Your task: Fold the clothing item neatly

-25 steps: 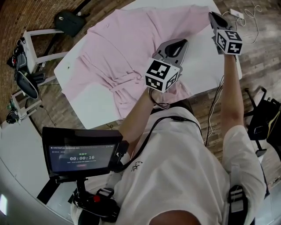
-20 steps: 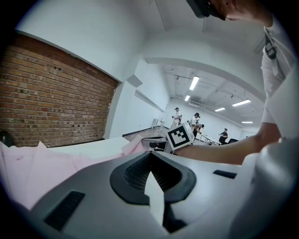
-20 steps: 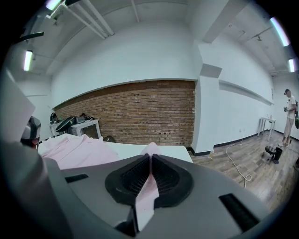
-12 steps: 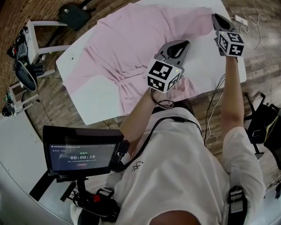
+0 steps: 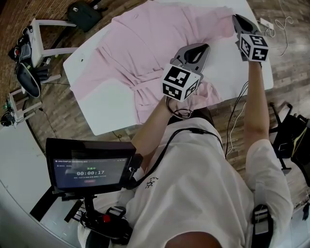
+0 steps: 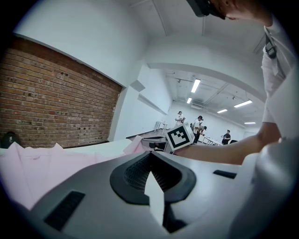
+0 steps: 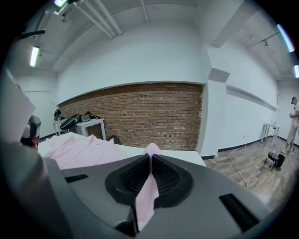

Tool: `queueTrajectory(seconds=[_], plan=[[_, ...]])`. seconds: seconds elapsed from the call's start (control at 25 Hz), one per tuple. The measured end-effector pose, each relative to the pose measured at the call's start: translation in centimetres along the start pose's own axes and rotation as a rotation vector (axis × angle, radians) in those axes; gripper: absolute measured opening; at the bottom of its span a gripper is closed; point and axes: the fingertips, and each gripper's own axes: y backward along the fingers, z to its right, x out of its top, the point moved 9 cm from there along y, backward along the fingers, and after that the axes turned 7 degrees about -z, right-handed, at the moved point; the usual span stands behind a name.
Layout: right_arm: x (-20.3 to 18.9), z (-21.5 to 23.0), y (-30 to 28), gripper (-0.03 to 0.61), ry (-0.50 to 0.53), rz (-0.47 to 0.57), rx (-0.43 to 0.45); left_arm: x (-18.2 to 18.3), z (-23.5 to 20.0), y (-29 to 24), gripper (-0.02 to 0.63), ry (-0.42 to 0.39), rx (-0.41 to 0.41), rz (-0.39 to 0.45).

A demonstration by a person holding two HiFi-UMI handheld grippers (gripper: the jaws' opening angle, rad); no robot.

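Note:
A pink shirt (image 5: 145, 48) lies spread over a white table (image 5: 104, 109). My left gripper (image 5: 198, 50) hovers over the shirt's near edge, shut on a pale strip of the fabric (image 6: 156, 196) that runs between its pads. My right gripper (image 5: 236, 19) is at the far right of the shirt, shut on a pink fold (image 7: 148, 186) that sticks out past its tips. Cloth hangs bunched under the left gripper (image 6: 151, 158) toward the table's near edge. The left gripper view shows the right gripper's marker cube (image 6: 180, 136) ahead. In the right gripper view the shirt (image 7: 79, 148) lies left of the right gripper (image 7: 150, 159).
White side tables holding dark bags (image 5: 26, 72) stand left of the table, and a black bag (image 5: 85, 9) lies on the wood floor behind. A power strip with cables (image 5: 269, 23) sits at the table's far right corner. A screen (image 5: 89, 170) hangs on the person's chest.
Both grippers have lifted slightly and shifted across the table with the shirt's edge still in them. The cloth below the left gripper has gathered a little more.

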Motion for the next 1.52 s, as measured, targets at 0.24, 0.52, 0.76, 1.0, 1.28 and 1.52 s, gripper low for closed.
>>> queueTrajectory(seconds=[0.24,0.52,0.76,1.0,1.28,1.52], plan=[[0.6,-1.0,0.1,0.023,0.012,0.005,0.008,-0.1,0.0,0.9,0.003,-0.002,0.005,0.006],[1.5,-2.5,-0.2,0.023,0.028,0.008,0.023,0.0,-0.5,2.1,0.003,-0.001,0.015,0.018],[1.8,-4.1,-0.6,0.023,0.043,0.013,0.038,-0.3,-1.0,3.3,0.003,0.003,0.029,0.030],[2.0,-5.6,-1.1,0.023,0.055,0.018,0.052,-1.0,-1.4,4.4,0.003,0.008,0.041,0.036],[2.4,-7.3,-1.3,0.023,0.075,0.021,0.073,-1.3,-1.5,5.6,0.003,0.010,0.057,0.051],[2.7,-8.6,-1.5,0.023,0.086,0.020,0.083,-1.7,-1.8,6.8,0.003,0.017,0.072,0.059]])
